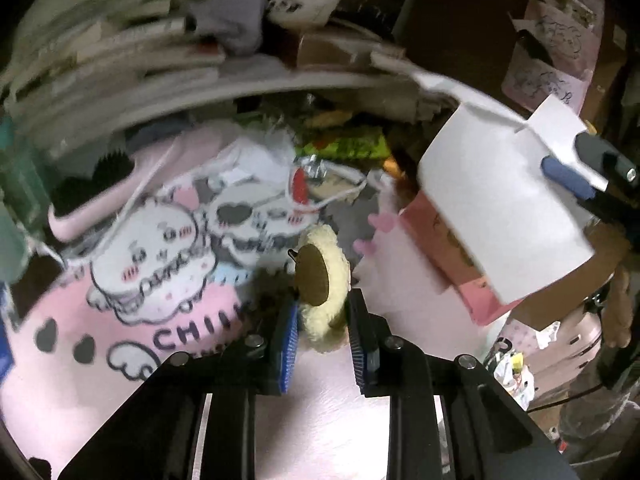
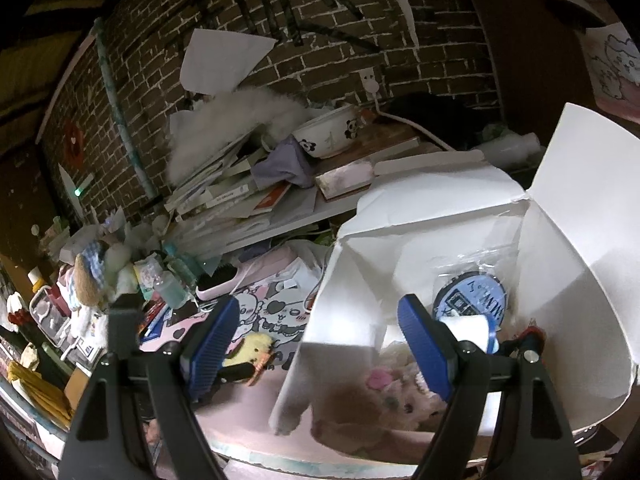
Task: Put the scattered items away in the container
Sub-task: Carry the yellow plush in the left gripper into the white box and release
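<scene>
**Plush round item in left claw, box part-filled**

Fleecy cream fabric rings the round plush toy (image 1: pixel 320 280), which has a flat brown disc face. Left wrist view: the toy stands on edge between the ribbed blue pads (image 1: pixel 289 332) of the left claw (image 1: pixel 322 336); jaws are close around it and appear to pinch it, though blur prevents certainty. Beneath lies a smooth pink desk (image 1: pixel 328 420) with a printed cartoon mat (image 1: pixel 160 264). At 2 o'clock, the white cardboard box (image 1: pixel 500 208) is held at its flap by the right claw (image 1: pixel 576 172).

Right wrist view: the right claw (image 2: pixel 320 344) stands with jaws wide apart, straddling the near wall of the box (image 2: pixel 560 260). Inside: a bagged blue disc (image 2: pixel 472 300) and a fuzzy pink plush (image 2: pixel 392 392). Judged part done; a yellow plush (image 2: pixel 256 346) at 8 o'clock and assorted clutter remain outside.
</scene>
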